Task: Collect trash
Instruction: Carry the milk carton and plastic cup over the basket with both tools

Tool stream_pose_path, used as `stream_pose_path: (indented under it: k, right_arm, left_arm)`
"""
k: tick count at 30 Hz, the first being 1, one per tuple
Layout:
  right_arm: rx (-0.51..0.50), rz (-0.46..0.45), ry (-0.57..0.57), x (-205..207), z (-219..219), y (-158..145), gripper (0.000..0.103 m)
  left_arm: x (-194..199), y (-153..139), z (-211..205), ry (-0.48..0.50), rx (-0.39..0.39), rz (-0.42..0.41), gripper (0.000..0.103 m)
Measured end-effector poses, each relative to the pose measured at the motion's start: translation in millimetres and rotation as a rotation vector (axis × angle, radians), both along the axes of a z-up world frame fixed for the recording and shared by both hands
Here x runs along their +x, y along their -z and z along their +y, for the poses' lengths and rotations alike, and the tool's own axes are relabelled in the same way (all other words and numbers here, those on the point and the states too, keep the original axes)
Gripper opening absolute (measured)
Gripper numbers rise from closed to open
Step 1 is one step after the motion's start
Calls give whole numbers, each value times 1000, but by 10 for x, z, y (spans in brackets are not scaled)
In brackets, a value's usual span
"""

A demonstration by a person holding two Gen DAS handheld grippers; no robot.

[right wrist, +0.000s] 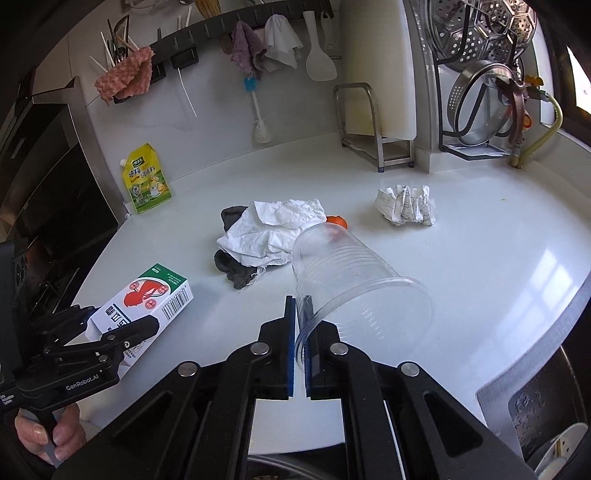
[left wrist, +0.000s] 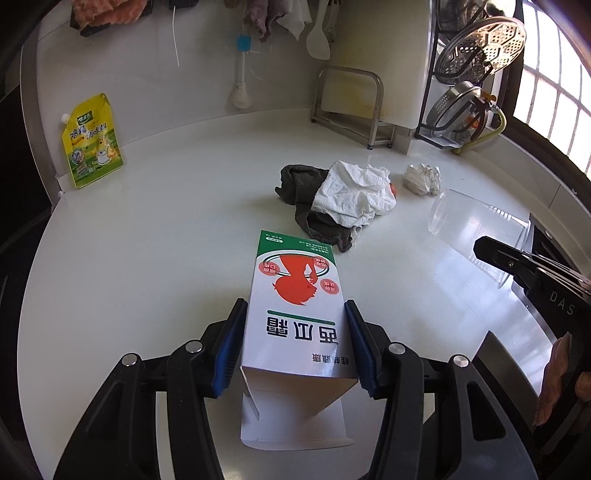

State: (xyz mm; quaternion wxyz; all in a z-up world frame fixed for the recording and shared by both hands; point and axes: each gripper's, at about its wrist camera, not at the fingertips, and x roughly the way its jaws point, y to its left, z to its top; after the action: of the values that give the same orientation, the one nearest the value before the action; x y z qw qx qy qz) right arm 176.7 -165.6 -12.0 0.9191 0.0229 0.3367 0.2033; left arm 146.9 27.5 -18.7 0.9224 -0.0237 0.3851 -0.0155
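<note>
My left gripper [left wrist: 295, 314] is shut on a white, green and red carton box [left wrist: 295, 295], its blue pads pressed on both sides; the box also shows in the right wrist view [right wrist: 147, 299]. My right gripper [right wrist: 300, 321] is shut on the rim of a clear plastic cup [right wrist: 343, 273], held on its side above the counter; the cup shows in the left wrist view [left wrist: 476, 236]. On the white counter [left wrist: 166, 221] lie a crumpled white tissue [right wrist: 273, 229] over a dark grey rag [right wrist: 236, 273], a crumpled checked paper ball [right wrist: 406, 205], and a small orange bit [right wrist: 338, 221].
A yellow seasoning pouch [right wrist: 147, 181] leans on the back wall. A metal rack [right wrist: 373, 125] and a dish stand with steamer trays [right wrist: 480, 74] stand at the back right. Cloths and utensils hang on a wall rail [right wrist: 221, 26]. A bin opening [right wrist: 546, 424] lies below the counter's right edge.
</note>
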Motion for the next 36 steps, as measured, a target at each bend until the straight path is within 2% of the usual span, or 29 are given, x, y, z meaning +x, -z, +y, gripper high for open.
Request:
stream_pose_path:
  k: [12, 20, 36]
  right_arm:
    - [35, -15, 132, -1110, -61, 35, 4]
    - [33, 2, 181, -1717, -66, 142, 4]
    - [18, 6, 246, -2499, -188, 318, 4]
  left_arm:
    - [-682, -158, 2, 43, -14, -36, 51]
    - [-1110, -128, -54, 79, -19, -32, 51]
    - [-1651, 8, -328, 169, -10, -26, 51]
